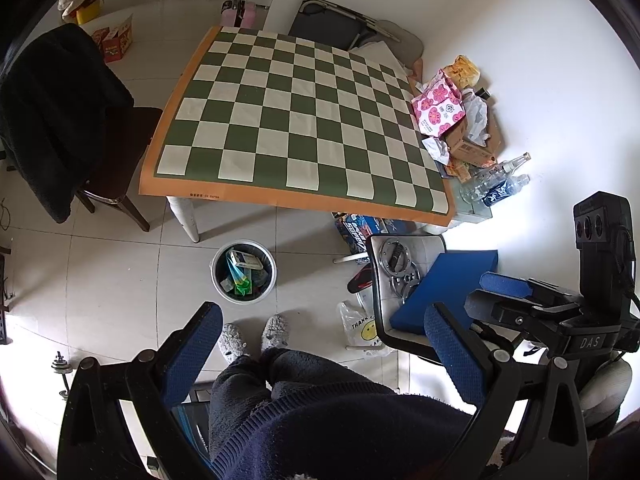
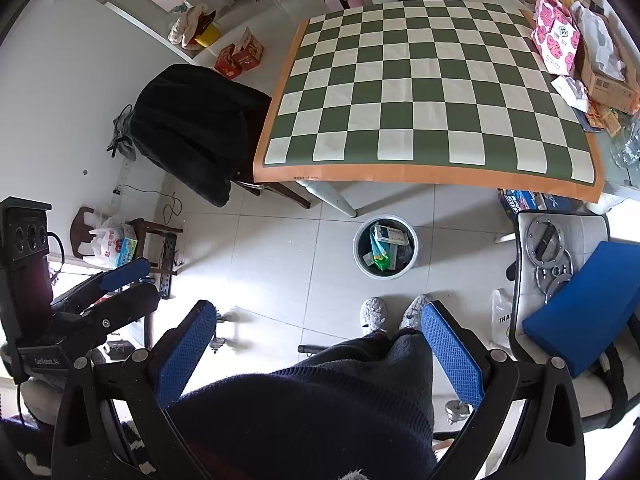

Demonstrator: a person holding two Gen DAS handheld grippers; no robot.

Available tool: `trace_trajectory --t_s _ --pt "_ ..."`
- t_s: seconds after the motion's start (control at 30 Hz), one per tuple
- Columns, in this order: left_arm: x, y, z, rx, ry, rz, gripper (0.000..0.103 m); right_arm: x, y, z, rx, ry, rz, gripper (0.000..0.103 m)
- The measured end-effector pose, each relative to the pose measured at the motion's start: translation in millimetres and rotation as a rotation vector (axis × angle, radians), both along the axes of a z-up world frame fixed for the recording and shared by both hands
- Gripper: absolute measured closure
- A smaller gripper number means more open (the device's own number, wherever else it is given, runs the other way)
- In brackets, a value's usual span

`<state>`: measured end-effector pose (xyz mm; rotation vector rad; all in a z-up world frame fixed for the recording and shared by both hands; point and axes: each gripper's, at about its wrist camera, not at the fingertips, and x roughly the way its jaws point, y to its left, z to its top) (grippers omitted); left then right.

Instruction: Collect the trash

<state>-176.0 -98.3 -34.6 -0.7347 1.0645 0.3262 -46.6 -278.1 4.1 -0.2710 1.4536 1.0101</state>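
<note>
A round grey trash bin (image 1: 244, 271) stands on the tiled floor in front of the table and holds several wrappers and a small box; it also shows in the right wrist view (image 2: 385, 246). The table (image 1: 224, 194) carries a green and white checkered cloth. My left gripper (image 1: 322, 322) is open and empty, held high above the person's legs and slippers. My right gripper (image 2: 316, 320) is open and empty at the same height. The right gripper also shows in the left wrist view (image 1: 496, 296), at its right side.
A pile of packets, a pink flowered bag (image 1: 439, 106), a cardboard box and clear bottles (image 1: 496, 182) lies at the table's right edge by the wall. A chair with a black coat (image 1: 60, 120) stands left. A chair with metal rings and a blue pad (image 1: 444, 292) stands right.
</note>
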Motion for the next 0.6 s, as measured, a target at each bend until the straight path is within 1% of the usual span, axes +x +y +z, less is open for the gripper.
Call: trace_trajectory --t_s 0.23,0.6 --pt "5.3 -2.8 4.4 -0.004 -0.005 -0.006 0.000 0.4 -2.0 -1.1 0.001 0.003 -0.003 0.000" --pt "7.8 -1.2 4.3 -0.003 -0.004 -0.002 0.000 2.3 4.6 0.2 0.018 0.015 -0.051 0.000"
